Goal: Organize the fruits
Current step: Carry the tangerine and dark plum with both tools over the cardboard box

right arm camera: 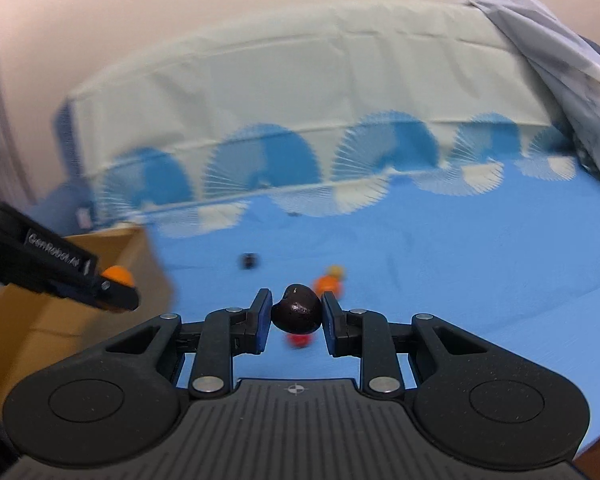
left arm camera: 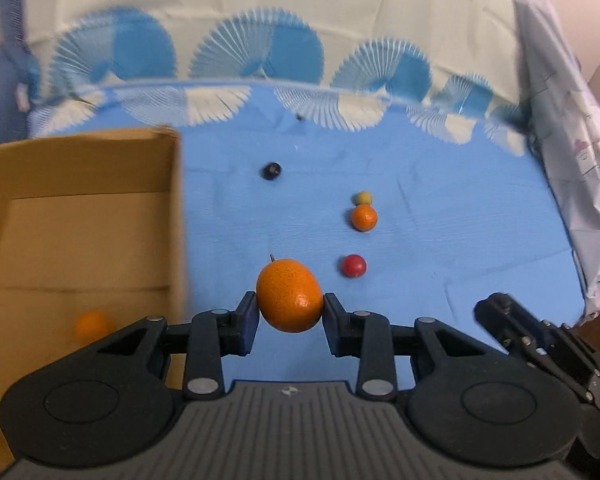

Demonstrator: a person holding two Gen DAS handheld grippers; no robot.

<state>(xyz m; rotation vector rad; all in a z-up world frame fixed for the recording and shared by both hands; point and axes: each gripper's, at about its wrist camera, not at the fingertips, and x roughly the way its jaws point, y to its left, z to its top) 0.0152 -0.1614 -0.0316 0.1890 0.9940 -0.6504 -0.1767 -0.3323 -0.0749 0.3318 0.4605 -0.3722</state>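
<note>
Blue cloth (left arm camera: pixel 440 208) over the worktop, cardboard box (left arm camera: pixel 80 220) at its left edge. One orange fruit (left arm camera: pixel 90 325) already inside (blurred). Left gripper (left arm camera: pixel 290 314) clamped on a large orange fruit (left arm camera: pixel 289 295), right gripper (right arm camera: pixel 296 316) clamped on a dark fruit (right arm camera: pixel 297 314). Left lying on the cloth: small orange (left arm camera: pixel 363 217), yellowish ball (left arm camera: pixel 363 198), red ball (left arm camera: pixel 354 266), dark berry (left arm camera: pixel 271 171). Roughly a third done, by this reckoning.

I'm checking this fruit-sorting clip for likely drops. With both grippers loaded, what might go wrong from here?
The left gripper pinches the large orange fruit only at its sides, so the round fruit may slip out before reaching the cardboard box. The right gripper holds a small, glossy dark fruit by a narrow grip; it may pop free. Both grippers sit close together and may collide near the box.
</note>
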